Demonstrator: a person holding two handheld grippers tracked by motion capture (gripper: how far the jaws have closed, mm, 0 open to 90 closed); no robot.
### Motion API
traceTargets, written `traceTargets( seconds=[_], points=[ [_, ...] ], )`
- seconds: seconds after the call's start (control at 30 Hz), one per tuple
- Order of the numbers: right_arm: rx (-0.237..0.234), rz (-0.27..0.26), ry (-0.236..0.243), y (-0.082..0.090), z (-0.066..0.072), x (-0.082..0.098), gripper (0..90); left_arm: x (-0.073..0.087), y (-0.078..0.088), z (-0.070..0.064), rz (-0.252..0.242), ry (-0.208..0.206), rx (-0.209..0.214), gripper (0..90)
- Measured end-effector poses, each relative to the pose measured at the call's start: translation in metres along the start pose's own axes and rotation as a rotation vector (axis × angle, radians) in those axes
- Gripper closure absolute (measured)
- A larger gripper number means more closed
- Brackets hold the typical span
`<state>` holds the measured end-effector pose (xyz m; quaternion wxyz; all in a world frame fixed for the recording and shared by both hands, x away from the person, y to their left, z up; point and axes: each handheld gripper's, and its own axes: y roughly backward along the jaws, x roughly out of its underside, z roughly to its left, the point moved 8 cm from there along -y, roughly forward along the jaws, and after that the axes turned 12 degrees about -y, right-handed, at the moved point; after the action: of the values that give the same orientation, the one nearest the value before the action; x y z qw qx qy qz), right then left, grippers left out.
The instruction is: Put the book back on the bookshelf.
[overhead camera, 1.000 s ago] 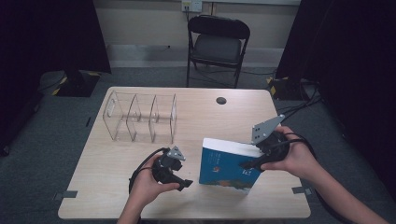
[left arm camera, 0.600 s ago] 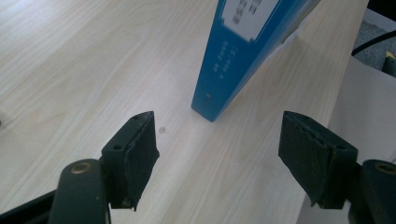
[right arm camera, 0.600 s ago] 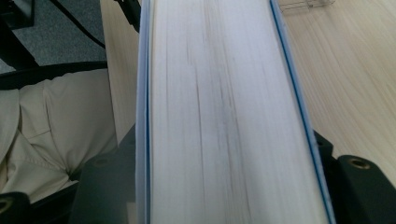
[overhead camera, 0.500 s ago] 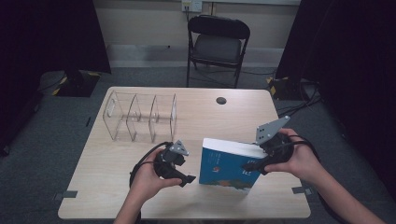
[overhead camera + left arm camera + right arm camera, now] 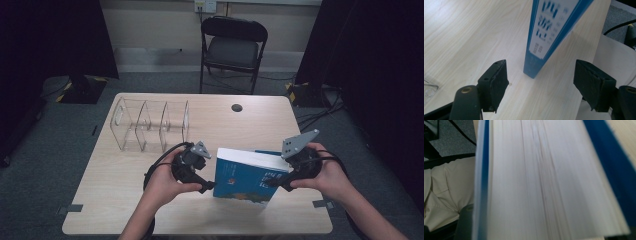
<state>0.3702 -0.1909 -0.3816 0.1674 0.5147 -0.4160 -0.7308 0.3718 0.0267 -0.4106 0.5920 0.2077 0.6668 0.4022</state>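
Observation:
A thick blue book (image 5: 245, 180) stands tilted on its lower edge near the table's front, cover toward me. Its white-labelled spine (image 5: 551, 32) rises just ahead of my left gripper (image 5: 544, 83), which is open, with both pads apart from the spine's bottom corner. From above, the left gripper (image 5: 207, 186) sits at the book's left edge. My right gripper (image 5: 274, 184) is at the book's right edge. The page edge (image 5: 544, 180) sits very close in the right gripper view, hiding the jaws. They have just been opening; I cannot tell whether the pads still press on the book.
A clear acrylic divider rack (image 5: 150, 125) stands at the table's back left. A dark cable hole (image 5: 236, 107) lies near the far edge. A black folding chair (image 5: 234, 47) stands behind the light wooden table (image 5: 115, 195). Cables trail on the floor at right.
The left hand has lifted its gripper and brought it a little closer to the book's spine. The book and the right hand stay about where they were.

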Motion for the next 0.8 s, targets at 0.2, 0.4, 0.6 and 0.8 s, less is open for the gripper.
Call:
traceTargets(
  seconds=[0.2,0.4,0.6,0.8],
  points=[
    [0.002,-0.006,-0.009,-0.001,-0.001,0.005,31.7,-0.011,0.004,0.000,-0.005,-0.015,0.000,28.0],
    [0.009,-0.003,-0.010,-0.002,-0.002,0.008,31.5,-0.018,0.008,0.002,-0.005,-0.031,0.006,28.8],
    [-0.006,-0.002,-0.016,-0.003,-0.002,0.011,31.3,-0.027,0.007,0.001,-0.012,-0.036,0.015,30.5],
    [-0.008,-0.004,-0.026,-0.005,-0.005,0.017,31.2,-0.035,0.008,0.001,-0.003,-0.056,0.031,31.7]
  ],
)
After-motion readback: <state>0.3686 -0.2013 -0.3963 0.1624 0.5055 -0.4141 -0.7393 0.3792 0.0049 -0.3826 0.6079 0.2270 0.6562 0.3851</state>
